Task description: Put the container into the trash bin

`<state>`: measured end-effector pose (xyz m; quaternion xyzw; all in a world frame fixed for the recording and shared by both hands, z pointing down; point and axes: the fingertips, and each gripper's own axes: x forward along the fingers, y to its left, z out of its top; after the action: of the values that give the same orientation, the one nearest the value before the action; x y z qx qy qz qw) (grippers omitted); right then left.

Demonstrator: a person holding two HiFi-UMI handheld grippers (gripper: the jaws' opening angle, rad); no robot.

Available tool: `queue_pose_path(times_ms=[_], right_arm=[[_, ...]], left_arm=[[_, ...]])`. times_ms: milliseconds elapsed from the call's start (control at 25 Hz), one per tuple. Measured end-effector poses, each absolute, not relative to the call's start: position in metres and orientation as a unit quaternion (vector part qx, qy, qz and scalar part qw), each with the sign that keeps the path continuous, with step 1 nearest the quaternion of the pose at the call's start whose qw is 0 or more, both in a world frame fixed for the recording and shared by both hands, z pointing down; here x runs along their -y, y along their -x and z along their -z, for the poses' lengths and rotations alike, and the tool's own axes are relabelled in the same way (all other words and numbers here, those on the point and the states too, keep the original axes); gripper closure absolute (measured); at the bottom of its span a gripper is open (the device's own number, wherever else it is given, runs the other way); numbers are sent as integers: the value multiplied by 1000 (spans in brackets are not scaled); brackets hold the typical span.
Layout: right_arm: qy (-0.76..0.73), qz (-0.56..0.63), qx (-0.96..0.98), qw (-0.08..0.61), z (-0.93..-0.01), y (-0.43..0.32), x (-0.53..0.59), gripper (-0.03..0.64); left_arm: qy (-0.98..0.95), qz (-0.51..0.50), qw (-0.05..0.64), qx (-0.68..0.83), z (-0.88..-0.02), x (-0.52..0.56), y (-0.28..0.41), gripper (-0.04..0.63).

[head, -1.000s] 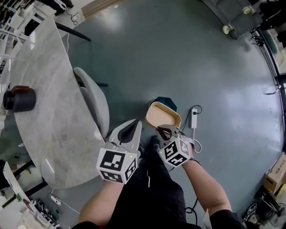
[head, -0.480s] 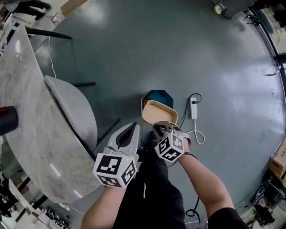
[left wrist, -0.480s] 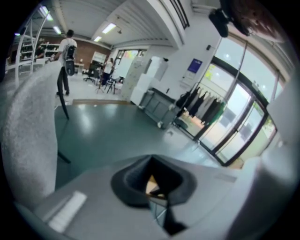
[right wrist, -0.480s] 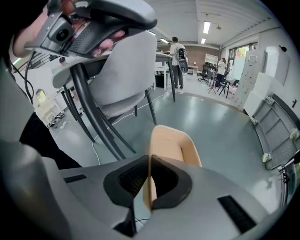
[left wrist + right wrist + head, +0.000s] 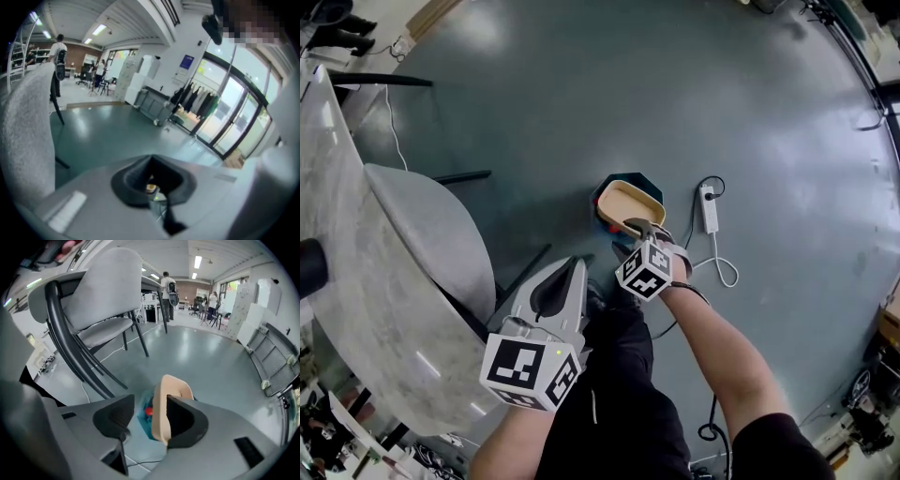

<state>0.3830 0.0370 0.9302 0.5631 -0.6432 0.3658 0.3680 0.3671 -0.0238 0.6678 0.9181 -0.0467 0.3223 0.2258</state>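
A beige, open-topped container [image 5: 630, 203] hangs over the teal, eight-sided trash bin [image 5: 619, 179] on the floor. My right gripper [image 5: 639, 228] is at its near rim. In the right gripper view the container [image 5: 164, 399] stands on edge between the jaws, against the right pad [image 5: 183, 417], with a gap to the left pad; the jaws are opening. Below it the bin [image 5: 145, 422] shows a red thing inside. My left gripper [image 5: 567, 286] is lower left, over the person's dark trousers, apart from the bin. Its jaws [image 5: 152, 180] are shut and empty.
A white power strip [image 5: 709, 208] with a looping cable lies right of the bin. A grey chair [image 5: 431, 234] and the marble table [image 5: 347, 281] stand to the left. The chair's black legs [image 5: 82, 357] are close on the left in the right gripper view. People stand far off.
My right gripper has gone down with the container, from beside the bin to over its mouth, and its jaws have parted. The left gripper has sunk a little.
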Motion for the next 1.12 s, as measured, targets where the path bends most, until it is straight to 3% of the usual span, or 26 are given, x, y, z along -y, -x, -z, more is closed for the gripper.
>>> queue_pose_path(times_ms=[200, 760, 880, 1120], right_arm=[[-563, -391, 641, 346, -905, -366, -51, 422], [-645, -400, 598, 258, -690, -343, -116, 509], [-665, -387, 603, 212, -641, -342, -110, 601], [-703, -332, 606, 169, -550, -342, -86, 575]], left_arm=[[-921, -312, 228, 38, -647, 19, -358, 586], [-948, -244, 197, 50, -487, 50, -323, 586], [-957, -226, 172, 63, -460, 61, -314, 586], [-971, -202, 118, 51, -401, 83, -293, 588]])
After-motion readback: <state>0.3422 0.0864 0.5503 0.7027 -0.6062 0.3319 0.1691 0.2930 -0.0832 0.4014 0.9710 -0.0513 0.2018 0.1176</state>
